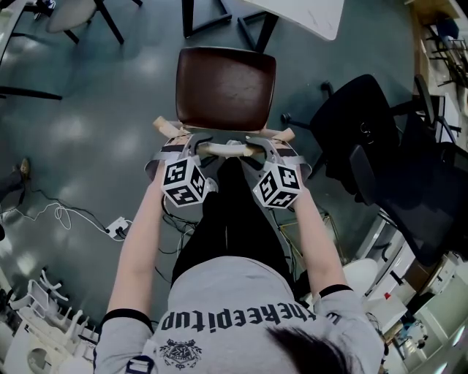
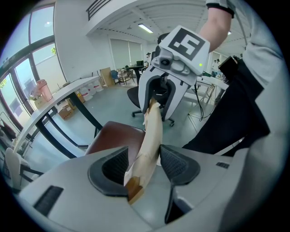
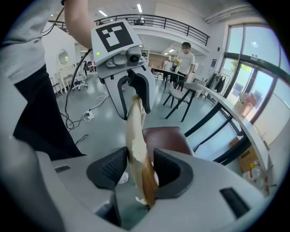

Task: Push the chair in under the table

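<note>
The chair has a dark brown seat and a pale wooden backrest rail; it stands just in front of the white table, with its seat short of the table's edge. My left gripper is shut on the left part of the rail and my right gripper on the right part. In the left gripper view the rail runs between the pads of the left gripper. The right gripper view shows the rail pinched in the right gripper, with the seat beyond it.
A black office chair stands close on the right. Cables and a power strip lie on the floor at the left. Black table legs flank the gap ahead. A person stands far off by another chair.
</note>
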### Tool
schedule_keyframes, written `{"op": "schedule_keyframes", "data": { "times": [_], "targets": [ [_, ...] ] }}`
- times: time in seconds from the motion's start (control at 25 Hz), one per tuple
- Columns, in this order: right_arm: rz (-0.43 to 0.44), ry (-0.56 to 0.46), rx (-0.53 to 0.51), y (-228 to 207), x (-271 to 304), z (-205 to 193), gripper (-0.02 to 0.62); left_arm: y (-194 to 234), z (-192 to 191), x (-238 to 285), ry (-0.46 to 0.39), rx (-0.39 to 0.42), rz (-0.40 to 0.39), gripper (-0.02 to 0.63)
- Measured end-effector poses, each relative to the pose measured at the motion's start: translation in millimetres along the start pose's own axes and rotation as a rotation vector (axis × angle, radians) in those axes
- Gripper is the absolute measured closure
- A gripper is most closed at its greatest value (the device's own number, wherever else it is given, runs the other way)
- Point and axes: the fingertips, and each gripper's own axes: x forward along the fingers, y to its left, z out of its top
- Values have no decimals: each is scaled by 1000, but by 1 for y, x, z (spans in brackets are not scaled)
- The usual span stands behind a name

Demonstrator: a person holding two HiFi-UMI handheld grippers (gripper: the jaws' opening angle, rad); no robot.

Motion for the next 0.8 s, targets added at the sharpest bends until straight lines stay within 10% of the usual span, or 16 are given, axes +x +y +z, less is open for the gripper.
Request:
{"op": "schedule_keyframes", "data": {
  "times": [0.8],
  "targets": [
    [12,1,-32,-56,8,-6,403,51,15,14,-6,-19,24,377]
  ]
}}
